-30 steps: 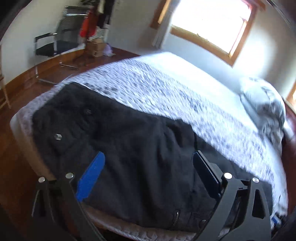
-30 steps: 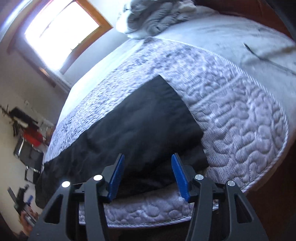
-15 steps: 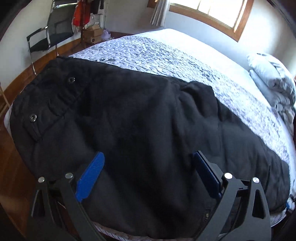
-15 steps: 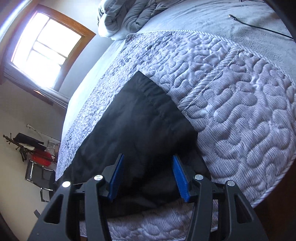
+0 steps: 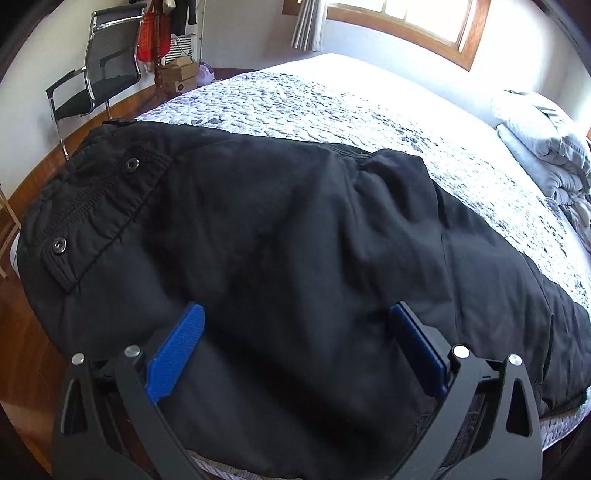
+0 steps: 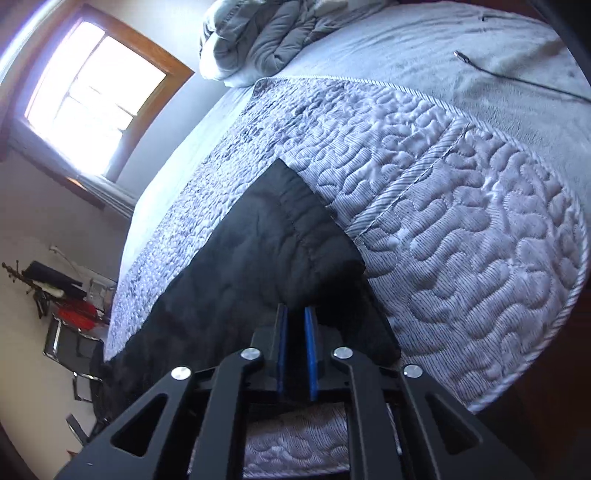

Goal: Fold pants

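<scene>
Right wrist, fingers (image 6: 295, 321) pinching pants (image 6: 266, 236) hem, left fingers (image 5: 295, 332) spread above waist

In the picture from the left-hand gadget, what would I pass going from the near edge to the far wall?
Left gripper, jaws wide apart → black pants lying under it → patterned quilt → plain white bedsheet → wooden-framed window on the far wall.

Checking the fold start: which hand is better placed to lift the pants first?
Right. The right gripper has closed on the pants leg end; the left gripper hovers open near the waist.
</scene>
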`<action>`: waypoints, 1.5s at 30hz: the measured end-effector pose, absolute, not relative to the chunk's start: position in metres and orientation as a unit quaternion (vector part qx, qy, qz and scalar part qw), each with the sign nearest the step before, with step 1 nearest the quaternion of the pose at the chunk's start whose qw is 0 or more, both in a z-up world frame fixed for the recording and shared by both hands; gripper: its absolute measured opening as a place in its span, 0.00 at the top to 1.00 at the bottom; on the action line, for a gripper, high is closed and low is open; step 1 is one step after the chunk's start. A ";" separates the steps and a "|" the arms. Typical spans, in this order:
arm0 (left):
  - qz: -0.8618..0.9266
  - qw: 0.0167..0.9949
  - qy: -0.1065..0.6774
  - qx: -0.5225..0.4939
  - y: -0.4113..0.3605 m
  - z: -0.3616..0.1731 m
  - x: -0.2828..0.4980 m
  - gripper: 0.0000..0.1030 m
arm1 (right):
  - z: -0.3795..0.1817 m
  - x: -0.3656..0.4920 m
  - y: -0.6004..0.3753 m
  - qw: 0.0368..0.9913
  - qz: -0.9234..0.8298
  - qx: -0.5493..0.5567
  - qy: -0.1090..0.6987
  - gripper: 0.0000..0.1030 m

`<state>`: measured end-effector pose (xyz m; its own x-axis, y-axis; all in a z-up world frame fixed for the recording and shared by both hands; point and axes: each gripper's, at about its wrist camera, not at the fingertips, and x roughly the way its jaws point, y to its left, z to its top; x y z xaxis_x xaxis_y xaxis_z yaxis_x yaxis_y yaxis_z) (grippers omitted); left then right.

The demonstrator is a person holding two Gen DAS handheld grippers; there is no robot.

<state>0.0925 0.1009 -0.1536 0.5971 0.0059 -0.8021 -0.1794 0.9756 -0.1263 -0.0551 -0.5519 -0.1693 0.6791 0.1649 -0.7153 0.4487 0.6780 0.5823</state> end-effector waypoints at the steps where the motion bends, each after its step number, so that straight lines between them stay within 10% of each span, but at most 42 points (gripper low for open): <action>1: 0.051 0.888 0.447 -0.096 0.101 -0.154 0.093 0.03 | -0.166 -0.059 -0.549 0.831 -0.086 0.385 0.392 0.99; 11: 0.048 0.887 0.451 -0.088 0.101 -0.153 0.096 0.03 | -0.165 -0.081 -0.555 0.818 -0.082 0.406 0.400 0.92; 22: 0.064 0.884 0.455 -0.090 0.096 -0.152 0.101 0.03 | -0.211 -0.053 -0.588 0.778 -0.083 0.510 0.356 0.57; 30: 0.071 0.882 0.458 -0.084 0.091 -0.153 0.106 0.03 | -0.199 -0.041 -0.592 0.791 -0.089 0.501 0.340 0.87; 45: 0.072 0.883 0.457 -0.077 0.089 -0.155 0.109 0.03 | -0.195 -0.078 -0.577 0.785 -0.103 0.464 0.397 0.77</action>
<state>0.1086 0.0892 -0.1552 0.5714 0.0556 -0.8188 -0.1971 0.9778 -0.0712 -0.0779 -0.5774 -0.1951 0.6629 0.2077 -0.7193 0.5307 0.5475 0.6471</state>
